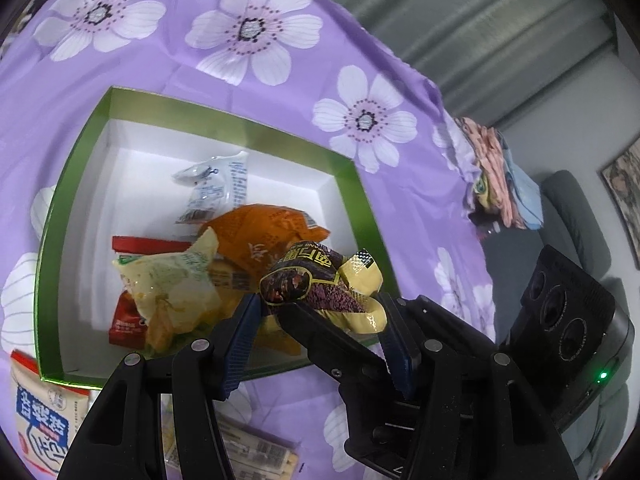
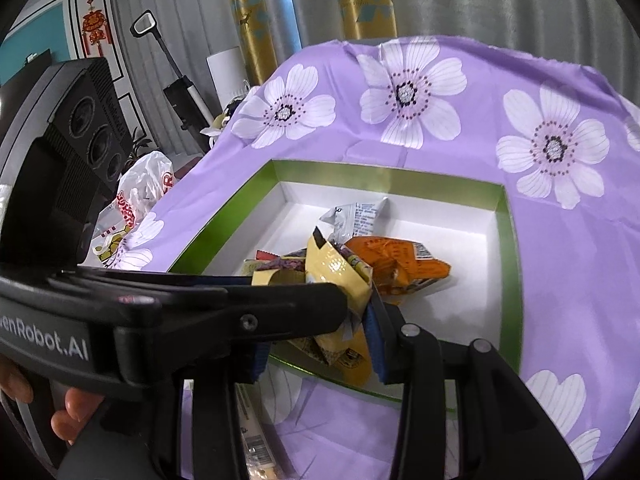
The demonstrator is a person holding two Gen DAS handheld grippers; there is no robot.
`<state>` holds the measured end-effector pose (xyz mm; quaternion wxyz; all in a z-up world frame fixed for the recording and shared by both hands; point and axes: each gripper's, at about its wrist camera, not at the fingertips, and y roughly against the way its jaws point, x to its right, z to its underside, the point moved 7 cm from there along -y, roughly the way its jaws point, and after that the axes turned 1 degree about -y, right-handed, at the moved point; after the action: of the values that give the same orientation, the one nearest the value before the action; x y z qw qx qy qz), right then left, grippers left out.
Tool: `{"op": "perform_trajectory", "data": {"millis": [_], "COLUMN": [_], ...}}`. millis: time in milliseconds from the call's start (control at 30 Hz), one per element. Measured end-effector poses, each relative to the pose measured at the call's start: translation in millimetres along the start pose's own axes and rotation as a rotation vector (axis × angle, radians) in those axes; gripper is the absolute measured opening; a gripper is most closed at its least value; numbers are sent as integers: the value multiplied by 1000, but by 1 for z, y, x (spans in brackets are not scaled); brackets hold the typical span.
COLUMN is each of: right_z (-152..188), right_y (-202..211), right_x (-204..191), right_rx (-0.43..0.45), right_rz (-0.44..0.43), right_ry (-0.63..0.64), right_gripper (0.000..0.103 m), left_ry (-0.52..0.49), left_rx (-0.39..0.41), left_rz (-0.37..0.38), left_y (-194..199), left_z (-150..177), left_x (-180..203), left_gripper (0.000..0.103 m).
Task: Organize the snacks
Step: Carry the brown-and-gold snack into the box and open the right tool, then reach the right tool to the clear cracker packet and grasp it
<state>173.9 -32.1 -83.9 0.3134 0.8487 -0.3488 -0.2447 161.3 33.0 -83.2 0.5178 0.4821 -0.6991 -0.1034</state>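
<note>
Centre frame: your right hand-held gripper (image 2: 320, 340) pinches the purple-gold snack pack (image 1: 320, 284) w/ left hand-held gripper (image 1: 320, 344) released around it, over green box (image 1: 352, 184). Light, crinkly, slippery; grip crimped end.

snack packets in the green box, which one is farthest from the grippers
The pale blue-and-white plastic packet, lying alone toward the far wall of the green-rimmed white box; the crumpled orange packet, yellow-green packet and red packet lie closer.

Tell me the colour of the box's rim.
Green, around a white interior; the box shows best in the left wrist view.
</note>
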Motion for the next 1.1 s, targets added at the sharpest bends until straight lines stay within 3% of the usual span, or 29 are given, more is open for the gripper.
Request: {"op": "perform_trajectory", "data": {"millis": [200, 367, 600, 1100], "right_z": [2, -1, -1, 42], "right_y": [-9, 0, 27, 74], "right_x": [0, 6, 21, 12], "right_rx": [-24, 9, 55, 111], "right_rz": [15, 59, 109, 126], "right_ry": [-1, -5, -25, -111], "right_gripper": [48, 62, 63, 66], "left_ry": [28, 51, 61, -44], "left_rx": [-4, 20, 60, 45], "left_rz": [-9, 3, -10, -114], "left_y": [-4, 5, 26, 57], "left_z": [-1, -3, -5, 19], "left_x": [-5, -6, -9, -10], "left_gripper": [58, 63, 72, 73]}}
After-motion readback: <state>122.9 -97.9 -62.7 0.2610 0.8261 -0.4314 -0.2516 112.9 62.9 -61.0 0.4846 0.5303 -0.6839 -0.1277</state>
